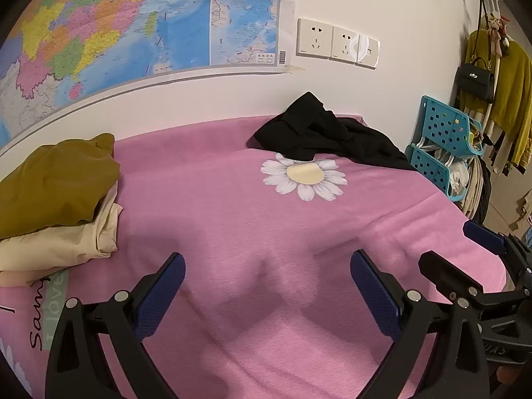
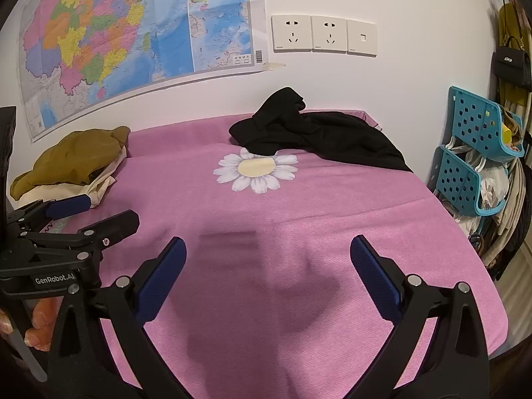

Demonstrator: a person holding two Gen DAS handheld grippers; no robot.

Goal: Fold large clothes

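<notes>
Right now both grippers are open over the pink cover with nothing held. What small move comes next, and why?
Probably reach both forward to the crumpled black garment by the wall. The left gripper and right gripper hang open over bare pink cover, while the olive and cream pieces already lie stacked at the left.
</notes>
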